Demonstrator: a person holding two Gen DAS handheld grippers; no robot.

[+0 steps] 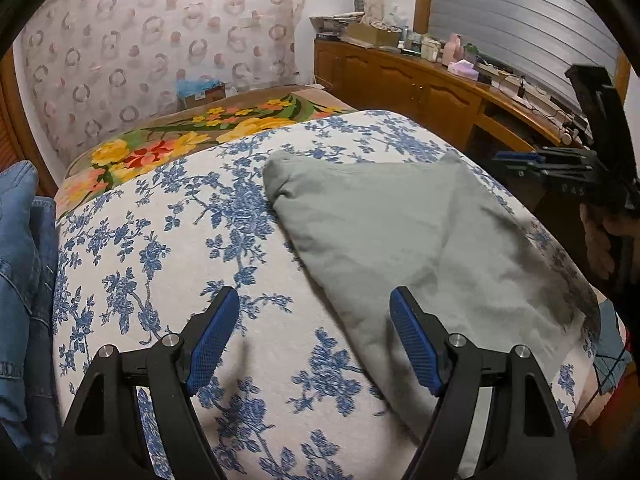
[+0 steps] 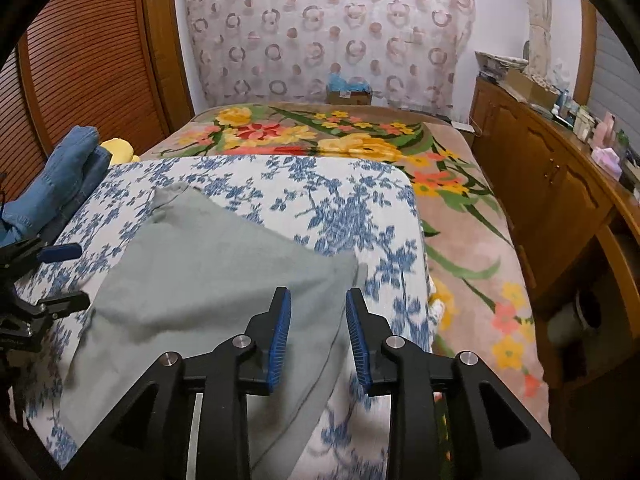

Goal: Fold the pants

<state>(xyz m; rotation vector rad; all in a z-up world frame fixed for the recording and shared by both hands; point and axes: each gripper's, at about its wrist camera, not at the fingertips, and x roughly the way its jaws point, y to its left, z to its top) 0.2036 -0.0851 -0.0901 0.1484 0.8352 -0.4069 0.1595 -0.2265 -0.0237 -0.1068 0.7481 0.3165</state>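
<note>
Fingers (image 1: 216,332) of left gripper (image 1: 314,336) spread wide, nothing pinched, above blue-floral sheet (image 1: 160,248). Grey pants (image 1: 420,240) folded flat on sheet, right of centre; right finger over their near-left edge. Denim pile (image 1: 20,264) at left. Right wrist view: right gripper (image 2: 318,332) fingers (image 2: 280,332) moderately apart, empty, over pants (image 2: 208,276) right corner. Flowered blanket (image 2: 460,216) beyond sheet (image 2: 340,200). Left gripper (image 2: 60,276) at left edge.

Soft, even indoor light, faint shadows; fisheye bends the dark-vignetted edges, and the right wrist view shows motion blur.
</note>
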